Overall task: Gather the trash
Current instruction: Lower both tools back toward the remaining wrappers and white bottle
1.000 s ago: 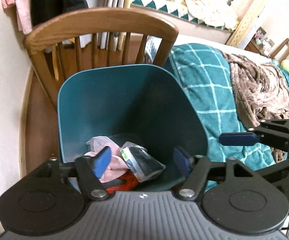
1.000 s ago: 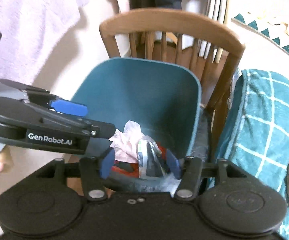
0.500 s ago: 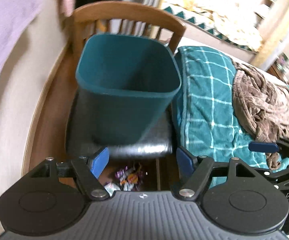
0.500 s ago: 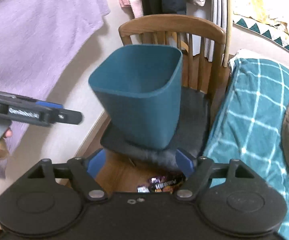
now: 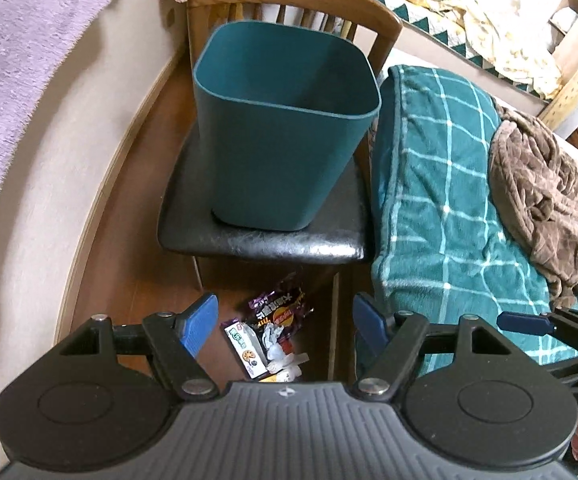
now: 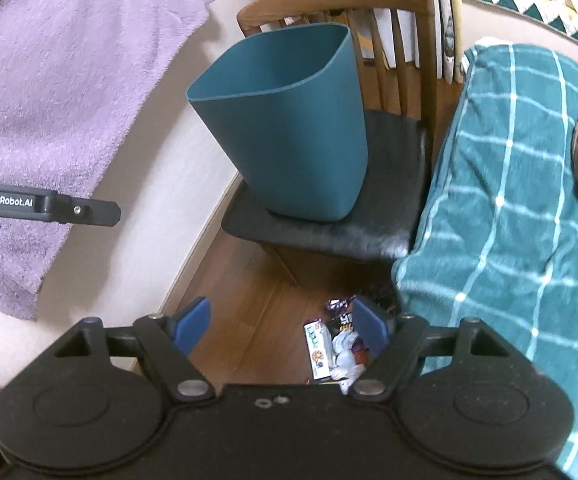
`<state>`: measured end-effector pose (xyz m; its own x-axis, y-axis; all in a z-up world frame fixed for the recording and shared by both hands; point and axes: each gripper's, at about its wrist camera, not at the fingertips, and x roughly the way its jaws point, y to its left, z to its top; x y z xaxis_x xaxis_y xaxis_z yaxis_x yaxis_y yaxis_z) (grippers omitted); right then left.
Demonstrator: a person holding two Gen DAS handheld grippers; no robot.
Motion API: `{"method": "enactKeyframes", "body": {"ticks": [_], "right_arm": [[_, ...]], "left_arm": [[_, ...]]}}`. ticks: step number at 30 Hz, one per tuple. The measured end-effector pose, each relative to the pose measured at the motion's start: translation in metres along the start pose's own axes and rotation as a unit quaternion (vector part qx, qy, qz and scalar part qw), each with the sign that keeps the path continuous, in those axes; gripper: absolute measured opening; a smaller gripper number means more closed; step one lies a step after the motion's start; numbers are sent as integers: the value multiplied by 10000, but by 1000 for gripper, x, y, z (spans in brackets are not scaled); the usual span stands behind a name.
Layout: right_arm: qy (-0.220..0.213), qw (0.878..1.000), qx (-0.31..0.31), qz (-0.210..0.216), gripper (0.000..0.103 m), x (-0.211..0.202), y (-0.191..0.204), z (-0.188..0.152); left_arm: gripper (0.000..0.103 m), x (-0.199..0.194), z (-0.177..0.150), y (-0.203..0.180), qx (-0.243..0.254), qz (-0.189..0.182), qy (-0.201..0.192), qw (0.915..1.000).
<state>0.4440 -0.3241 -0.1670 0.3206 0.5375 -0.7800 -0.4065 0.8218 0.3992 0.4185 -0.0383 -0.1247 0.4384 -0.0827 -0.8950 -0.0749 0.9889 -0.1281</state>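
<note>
**A:** In the left wrist view, your left gripper hung with its blue-padded jaws standing apart and nothing between them. Below the gap lay the trash — a small heap of crumpled snack wrappers and white paper scraps on the brown wooden floor, just in front of the wooden spindle-back chair with the black padded seat.

**B:** And the bin?

**A:** The dark teal square plastic wastebasket stood upright on that seat, well above the heap. You couldn't see into it from there. My advice: come straight down over one wrapper, not the whole pile, and close on a raised crease so the pads have something to bite.

**B:** What did the right wrist view give you?

**A:** Your right gripper was spread wide too, holding nothing. The same heap sat low and right of centre, partly behind the right-hand pad, close to the hanging edge of the teal checked blanket. The left gripper's arm reached in from the left edge, in front of the lilac towel on the wall.

**B:** So which hand should have gone first?

**A:** I'd judge the left — the heap sat centred between its pads. Keep the right one clear of the blanket edge, or it may snag cloth along with the paper.
</note>
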Motion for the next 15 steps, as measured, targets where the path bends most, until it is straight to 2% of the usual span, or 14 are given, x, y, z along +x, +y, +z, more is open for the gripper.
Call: {"method": "enactKeyframes", "body": {"ticks": [9,15], "right_arm": [[299,9995,-87,26,79,33,-6,-42],[742,9967,324,-16,80,89,-14,-83]], "left_arm": [[74,45,-30,0,68,26,449,9990],[74,118,-50,18,123,177,943,9953]]}}
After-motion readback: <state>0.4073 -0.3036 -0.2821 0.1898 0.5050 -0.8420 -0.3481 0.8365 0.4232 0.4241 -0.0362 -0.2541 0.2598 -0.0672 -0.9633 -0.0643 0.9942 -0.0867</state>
